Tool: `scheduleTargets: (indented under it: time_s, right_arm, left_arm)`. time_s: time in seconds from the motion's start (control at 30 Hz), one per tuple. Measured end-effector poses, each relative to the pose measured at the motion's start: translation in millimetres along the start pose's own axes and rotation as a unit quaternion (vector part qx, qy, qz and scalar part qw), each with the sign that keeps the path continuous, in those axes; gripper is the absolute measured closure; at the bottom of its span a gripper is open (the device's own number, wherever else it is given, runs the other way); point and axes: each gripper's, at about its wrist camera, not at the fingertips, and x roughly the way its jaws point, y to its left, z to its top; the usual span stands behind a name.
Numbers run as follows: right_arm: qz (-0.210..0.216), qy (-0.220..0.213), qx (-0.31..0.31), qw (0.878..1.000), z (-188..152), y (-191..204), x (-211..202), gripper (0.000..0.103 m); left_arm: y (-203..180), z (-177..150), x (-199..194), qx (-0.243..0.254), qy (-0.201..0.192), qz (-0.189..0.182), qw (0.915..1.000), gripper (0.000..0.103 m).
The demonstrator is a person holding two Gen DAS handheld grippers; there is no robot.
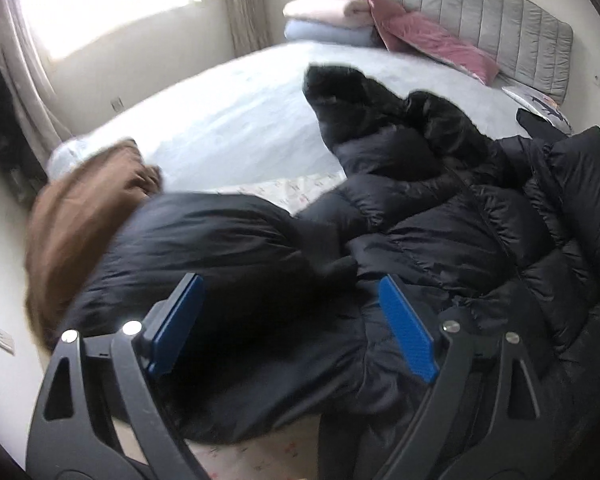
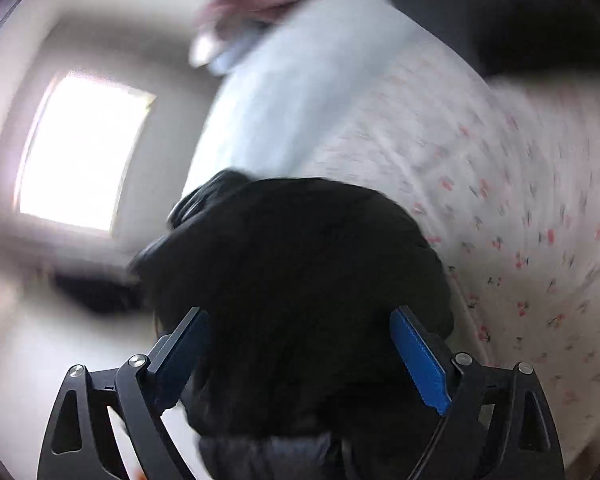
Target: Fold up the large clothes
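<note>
black puffer coat (image 1: 440, 216) heaped across near bed, brown garment (image 1: 72, 216) left, far mattress (image 1: 228, 120) bare

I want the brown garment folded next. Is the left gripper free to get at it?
Probably yes: the left gripper is open and empty, and the brown garment lies uncovered beside the black puffer coat.

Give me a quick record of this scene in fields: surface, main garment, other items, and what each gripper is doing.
surface: bed with pale sheet
garment: black puffer coat, crumpled, not yet folded
other clothes: brown garment at the coat's left
at headboard: folded blankets, pink pillow
left gripper: open over the coat, nothing pinched
right gripper: open, dark fabric between the fingers, pads not pressing
right view: heavily blurred
</note>
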Motion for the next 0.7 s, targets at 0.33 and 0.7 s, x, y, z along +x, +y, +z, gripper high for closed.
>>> scheduleTargets:
  time_s: [0.33,0.7]
  right_arm:
    - [-0.013,0.086,-0.009,0.996,-8.7,15.5,116.5,0.066]
    - [-0.277,-0.223,-0.284,0.891,21.2,142.8,-37.7,0.095]
  left_arm:
    - [-16.6,-26.0,129.1,0.023,0.192,0.058,0.9795,0.014]
    - [41.7,31.9,26.0,-0.116,0.009,0.055,0.9917,0.095]
